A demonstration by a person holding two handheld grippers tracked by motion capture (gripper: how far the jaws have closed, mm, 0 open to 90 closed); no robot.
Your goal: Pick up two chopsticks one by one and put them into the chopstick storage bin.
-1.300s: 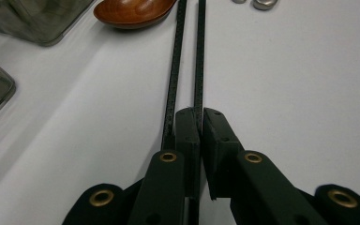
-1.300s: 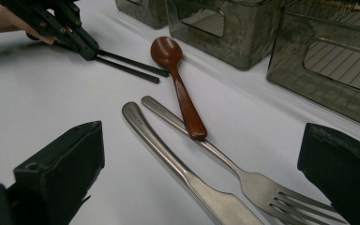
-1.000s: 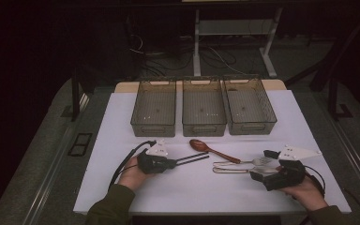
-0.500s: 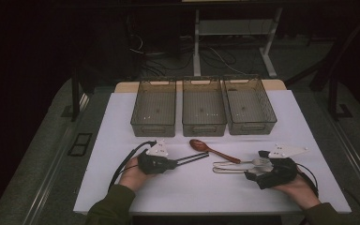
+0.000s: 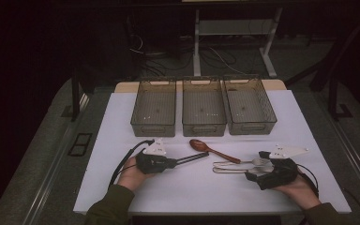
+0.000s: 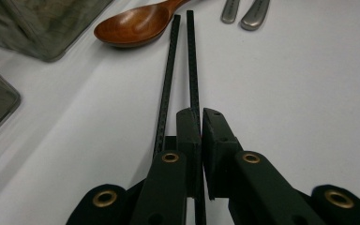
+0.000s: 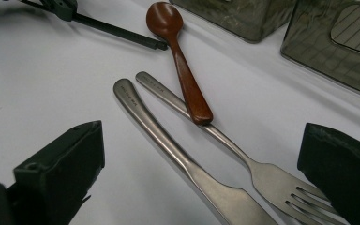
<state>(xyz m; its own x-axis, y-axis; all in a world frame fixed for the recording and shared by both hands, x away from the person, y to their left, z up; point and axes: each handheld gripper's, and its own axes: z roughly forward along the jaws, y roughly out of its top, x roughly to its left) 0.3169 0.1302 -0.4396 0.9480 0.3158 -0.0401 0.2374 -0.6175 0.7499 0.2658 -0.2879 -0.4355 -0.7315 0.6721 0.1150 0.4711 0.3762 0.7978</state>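
A: Item one, left gripper (image 5: 180,162)?
B: Jaws pressed together on a pair of black chopsticks (image 6: 180,70), clamped at their near ends. The sticks ran forward over the white table (image 5: 122,122), their tips just beside the bowl of the wooden spoon (image 6: 136,23).

A: Item two, right gripper (image 5: 262,171)?
B: Jaws spread wide, gripping nothing. They stood on either side of the metal fork (image 7: 272,176) and the steel knife (image 7: 168,140), which lay side by side on the table.

A: Spoon position?
B: Its handle end rested across the fork's handle.

A: Beyond?
B: Three clear bins (image 5: 204,105) in a row, behind the cutlery.
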